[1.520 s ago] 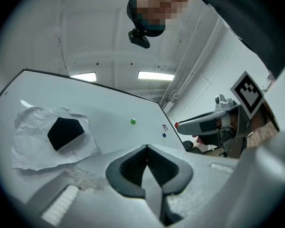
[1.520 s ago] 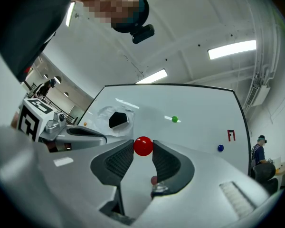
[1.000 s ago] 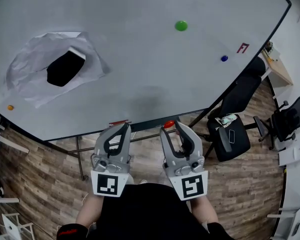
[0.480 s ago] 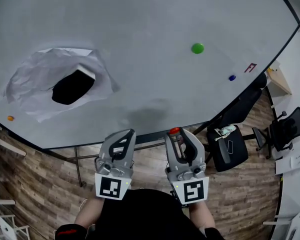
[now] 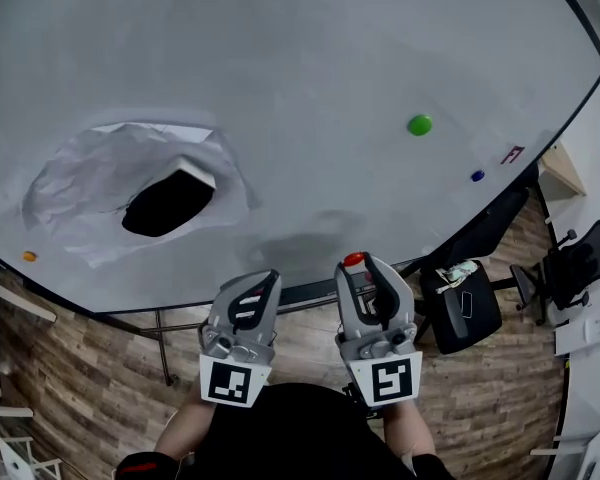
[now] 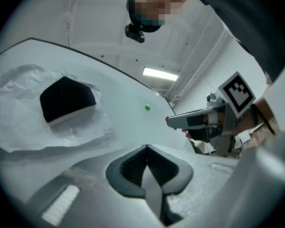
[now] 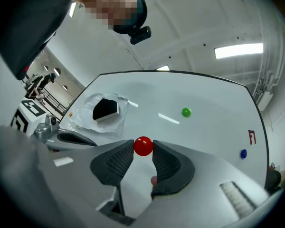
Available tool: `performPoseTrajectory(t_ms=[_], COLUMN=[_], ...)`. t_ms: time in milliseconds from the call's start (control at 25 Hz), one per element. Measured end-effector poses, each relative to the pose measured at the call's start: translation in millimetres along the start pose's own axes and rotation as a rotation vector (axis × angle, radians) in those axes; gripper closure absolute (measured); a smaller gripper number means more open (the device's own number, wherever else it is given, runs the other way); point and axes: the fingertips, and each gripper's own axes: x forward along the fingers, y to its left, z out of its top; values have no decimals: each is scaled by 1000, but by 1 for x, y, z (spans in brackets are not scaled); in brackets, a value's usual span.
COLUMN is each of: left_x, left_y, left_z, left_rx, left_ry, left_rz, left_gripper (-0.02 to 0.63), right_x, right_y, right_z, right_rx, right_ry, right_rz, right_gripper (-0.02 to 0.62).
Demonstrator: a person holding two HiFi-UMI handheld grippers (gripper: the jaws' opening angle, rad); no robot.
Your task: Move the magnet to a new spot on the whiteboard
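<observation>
A round red magnet (image 7: 143, 146) sits pinched between the tips of my right gripper (image 7: 143, 148), which is shut on it. From the head camera the red magnet (image 5: 353, 260) shows at the tip of the right gripper (image 5: 363, 268), just in front of the whiteboard's (image 5: 310, 78) lower edge. My left gripper (image 5: 257, 283) hangs beside it, jaws shut on nothing (image 6: 146, 148). A green magnet (image 5: 419, 125), a blue magnet (image 5: 477, 176) and an orange magnet (image 5: 29, 256) stick to the board.
A black eraser (image 5: 168, 200) lies on crumpled white paper (image 5: 100, 193) on the board's left. A small red mark (image 5: 512, 154) is near the right edge. Black office chairs (image 5: 462, 293) and a wooden floor (image 5: 90, 398) lie below.
The view has shifted, so the board's eraser and magnets sit lower and further right in the picture. Both grippers stay low by the board's edge, the right still holding the red magnet.
</observation>
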Motion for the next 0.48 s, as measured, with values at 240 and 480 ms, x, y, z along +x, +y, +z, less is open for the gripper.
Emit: performPoseTrajectory(t_ms=[240,480], left_x=[-1,-1], left_y=[11,20], left_z=[-5,-8], left_rx=[3,7], left_ry=[-5,-7], left_rz=[-5,-10], left_gripper=[604,604], right_x=[18,35], right_y=[3,6], right_z=[-2,-5], right_rx=[4,4], right_ry=[-5,-10], right_rz=[-12,-18], right_gripper=[468,468])
